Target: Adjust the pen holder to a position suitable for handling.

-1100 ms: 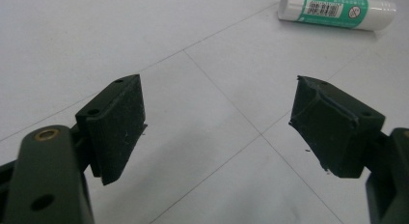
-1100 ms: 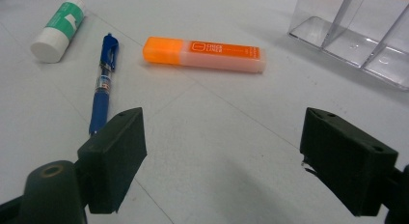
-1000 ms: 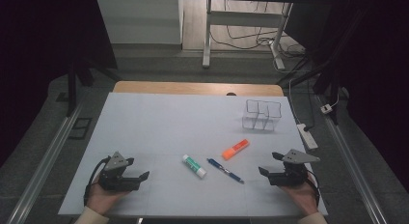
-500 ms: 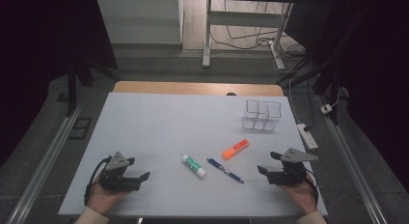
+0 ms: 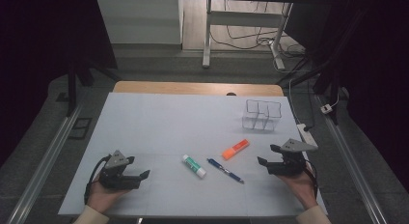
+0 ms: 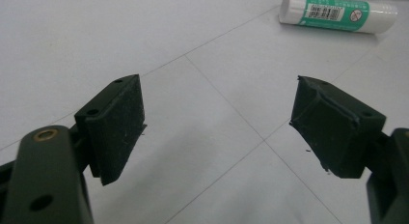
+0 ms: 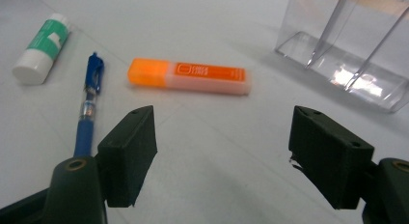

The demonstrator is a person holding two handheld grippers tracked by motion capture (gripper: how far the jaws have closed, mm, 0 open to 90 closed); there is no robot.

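Clear plastic organizer (image 5: 261,115) is standing at the far right, its top cut off in the right gripper view. Orange highlighter (image 5: 236,149), blue pen (image 5: 225,170) and glue stick (image 5: 194,165) are lying between the left gripper (image 5: 143,175) and right gripper (image 5: 266,155); both are resting with jaws apart, gripping nothing, on the white table (image 5: 159,122).

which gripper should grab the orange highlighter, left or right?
Right. The right gripper is open and sits nearer the orange highlighter, which lies just ahead of its jaws in the right gripper view, with the clear organizer close by. The left gripper, also open, faces the glue stick.
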